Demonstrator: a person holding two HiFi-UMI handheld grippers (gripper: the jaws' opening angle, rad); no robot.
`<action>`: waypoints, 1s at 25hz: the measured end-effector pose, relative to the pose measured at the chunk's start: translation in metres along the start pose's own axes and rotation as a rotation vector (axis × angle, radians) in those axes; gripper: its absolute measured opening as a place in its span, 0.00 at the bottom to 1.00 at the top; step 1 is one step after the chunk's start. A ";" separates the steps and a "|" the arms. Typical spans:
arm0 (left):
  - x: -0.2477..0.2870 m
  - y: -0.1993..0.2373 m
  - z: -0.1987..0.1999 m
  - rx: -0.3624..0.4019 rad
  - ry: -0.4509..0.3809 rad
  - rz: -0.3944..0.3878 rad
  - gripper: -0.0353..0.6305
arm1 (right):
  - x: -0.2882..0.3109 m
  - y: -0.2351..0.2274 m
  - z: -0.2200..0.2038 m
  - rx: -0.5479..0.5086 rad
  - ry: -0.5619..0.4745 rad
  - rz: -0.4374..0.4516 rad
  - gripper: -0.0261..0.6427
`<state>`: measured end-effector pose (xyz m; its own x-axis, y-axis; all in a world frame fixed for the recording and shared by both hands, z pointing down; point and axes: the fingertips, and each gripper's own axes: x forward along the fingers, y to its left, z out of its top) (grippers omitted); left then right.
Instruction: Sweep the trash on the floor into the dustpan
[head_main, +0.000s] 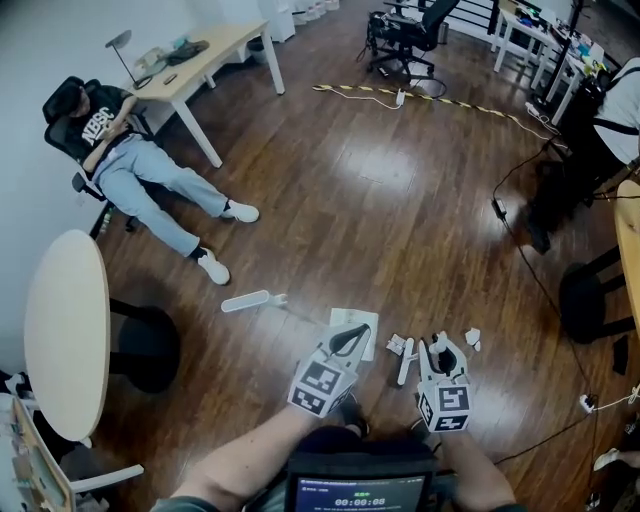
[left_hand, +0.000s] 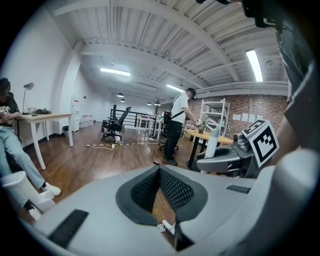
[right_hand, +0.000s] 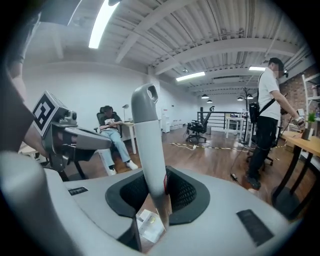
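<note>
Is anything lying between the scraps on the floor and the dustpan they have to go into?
Nothing visible does. The nearest scraps lie on bare floor just right of the dustpan; the right hand-held gripper holds the brush beside them.

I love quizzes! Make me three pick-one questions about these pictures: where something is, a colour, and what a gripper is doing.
1. In the head view, the dustpan lies: A left of the right gripper; B right of it; C inside its jaws.
2. The dustpan is: A red; B white; C black.
3. The right gripper is: A open and empty; B shut on the brush handle; C out of sight.
Answers: 1 A, it shows further left. 2 B, all of it looks white. 3 B, the handle stands between its closed jaws.
</note>
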<state>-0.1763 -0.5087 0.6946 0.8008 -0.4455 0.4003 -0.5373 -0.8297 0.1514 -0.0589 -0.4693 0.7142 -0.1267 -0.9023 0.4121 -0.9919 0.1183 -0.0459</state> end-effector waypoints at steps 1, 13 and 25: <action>-0.007 0.008 -0.002 -0.002 -0.001 0.009 0.08 | 0.007 0.012 0.004 0.000 -0.007 0.017 0.20; -0.076 0.036 0.003 -0.024 -0.025 0.087 0.08 | 0.012 0.091 0.049 0.002 -0.080 0.156 0.19; -0.063 -0.057 0.084 -0.004 -0.113 0.050 0.08 | -0.101 0.028 0.132 0.012 -0.216 0.080 0.19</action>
<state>-0.1733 -0.4618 0.5846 0.7976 -0.5215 0.3032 -0.5781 -0.8044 0.1371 -0.0744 -0.4296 0.5511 -0.2019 -0.9583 0.2022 -0.9786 0.1889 -0.0820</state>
